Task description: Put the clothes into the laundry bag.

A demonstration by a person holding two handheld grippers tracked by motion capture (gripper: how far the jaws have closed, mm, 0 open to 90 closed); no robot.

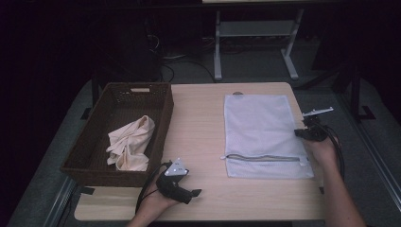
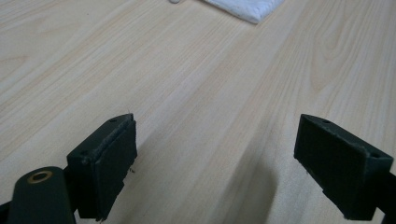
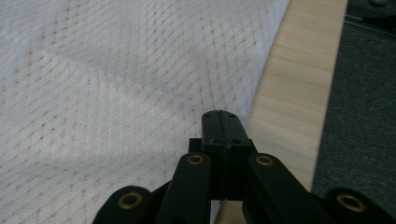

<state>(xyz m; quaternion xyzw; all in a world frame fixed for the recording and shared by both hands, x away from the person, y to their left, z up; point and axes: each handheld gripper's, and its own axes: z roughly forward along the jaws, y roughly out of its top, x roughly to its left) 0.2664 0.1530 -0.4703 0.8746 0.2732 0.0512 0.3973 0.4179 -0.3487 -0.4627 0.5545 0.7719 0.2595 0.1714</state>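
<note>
A white mesh laundry bag (image 1: 262, 132) lies flat on the right half of the wooden table (image 1: 198, 123), its zipper (image 1: 262, 158) running across near the front edge. My right gripper (image 1: 299, 133) sits at the bag's right edge. In the right gripper view this gripper (image 3: 222, 116) has its jaws pressed together just above the mesh (image 3: 116, 79), and I see nothing between them. My left gripper (image 1: 195, 193) rests near the table's front edge, right of the basket. Its jaws (image 2: 224, 158) stand wide apart over bare wood, with a corner of the bag (image 2: 247, 9) far ahead.
A dark brown wicker basket (image 1: 163, 118) stands on the left side of the table with a crumpled cream cloth (image 1: 130, 144) inside. Bare wood lies between basket and bag. The table's right edge (image 3: 299, 93) drops to dark floor just beside the bag. Metal table legs (image 1: 217, 47) stand behind.
</note>
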